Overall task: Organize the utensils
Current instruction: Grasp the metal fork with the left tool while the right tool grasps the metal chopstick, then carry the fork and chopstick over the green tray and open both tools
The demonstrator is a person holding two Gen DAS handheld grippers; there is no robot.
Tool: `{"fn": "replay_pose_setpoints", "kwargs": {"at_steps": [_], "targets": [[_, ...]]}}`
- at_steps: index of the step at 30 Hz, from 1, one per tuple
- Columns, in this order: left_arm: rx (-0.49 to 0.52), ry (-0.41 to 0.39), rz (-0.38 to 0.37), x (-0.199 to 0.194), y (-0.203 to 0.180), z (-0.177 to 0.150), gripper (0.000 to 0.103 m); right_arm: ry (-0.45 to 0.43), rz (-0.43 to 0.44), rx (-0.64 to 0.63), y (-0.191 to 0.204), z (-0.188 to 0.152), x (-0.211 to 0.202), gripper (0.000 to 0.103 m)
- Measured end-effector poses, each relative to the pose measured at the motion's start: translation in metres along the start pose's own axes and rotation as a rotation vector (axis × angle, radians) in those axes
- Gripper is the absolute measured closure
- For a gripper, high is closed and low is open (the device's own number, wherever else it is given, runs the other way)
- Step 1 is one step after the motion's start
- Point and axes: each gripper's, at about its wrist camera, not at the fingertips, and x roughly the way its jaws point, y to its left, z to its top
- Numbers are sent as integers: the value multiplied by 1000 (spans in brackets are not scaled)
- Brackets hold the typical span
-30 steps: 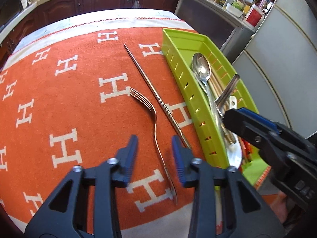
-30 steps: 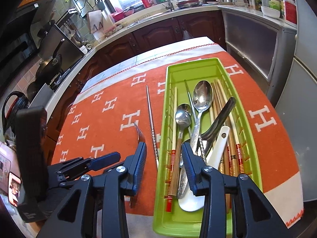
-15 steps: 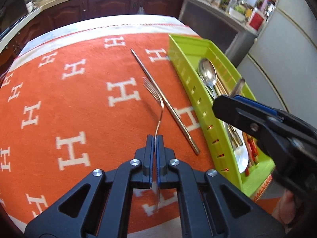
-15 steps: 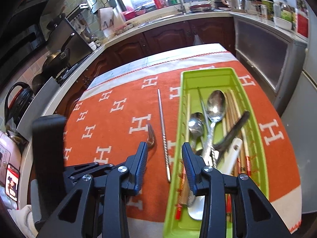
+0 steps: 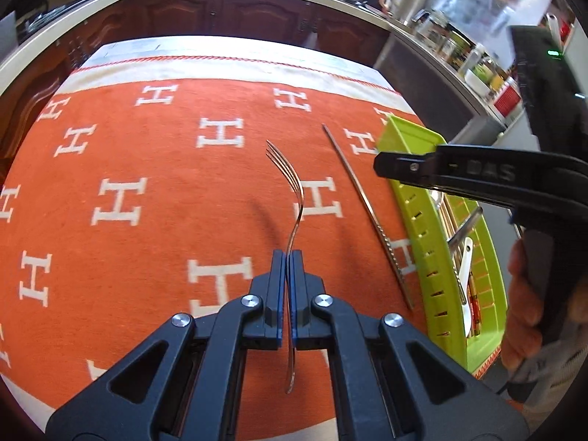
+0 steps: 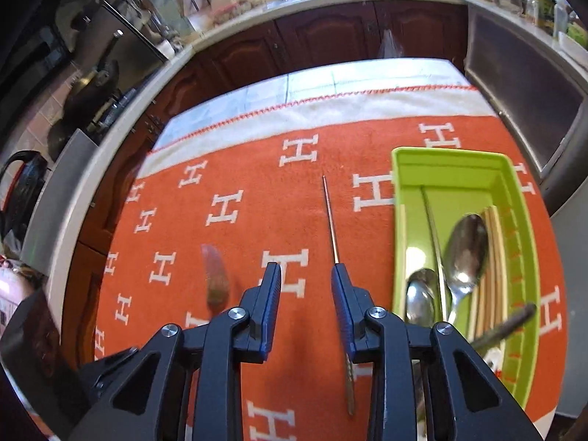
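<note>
My left gripper (image 5: 286,257) is shut on the handle of a silver fork (image 5: 290,187) and holds it lifted above the orange cloth, tines pointing away; the fork shows blurred in the right wrist view (image 6: 215,275). A single metal chopstick (image 5: 364,205) lies on the cloth beside the green utensil tray (image 5: 419,217). My right gripper (image 6: 306,275) is open and empty above the cloth, with the chopstick (image 6: 330,220) by its right finger. The tray (image 6: 398,183) holds spoons (image 6: 465,250), wooden chopsticks and a dark-handled utensil.
An orange cloth with white H marks (image 5: 147,183) covers the table. Dark wooden cabinets (image 6: 330,33) and a counter stand beyond the far edge. A kettle (image 6: 18,183) and pans are at the far left. My right gripper's body (image 5: 477,176) reaches over the tray.
My left gripper closed on the fork handle and lifted it off the cloth. My right gripper moved left, from over the tray to above the chopstick.
</note>
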Motion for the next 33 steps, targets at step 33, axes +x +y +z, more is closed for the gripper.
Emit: {"fn": "replay_pose_setpoints", "kwargs": {"at_steps": [33], "targets": [[-73, 23, -57, -8, 29, -9, 103, 125, -166, -61, 33, -37, 57, 91]]}}
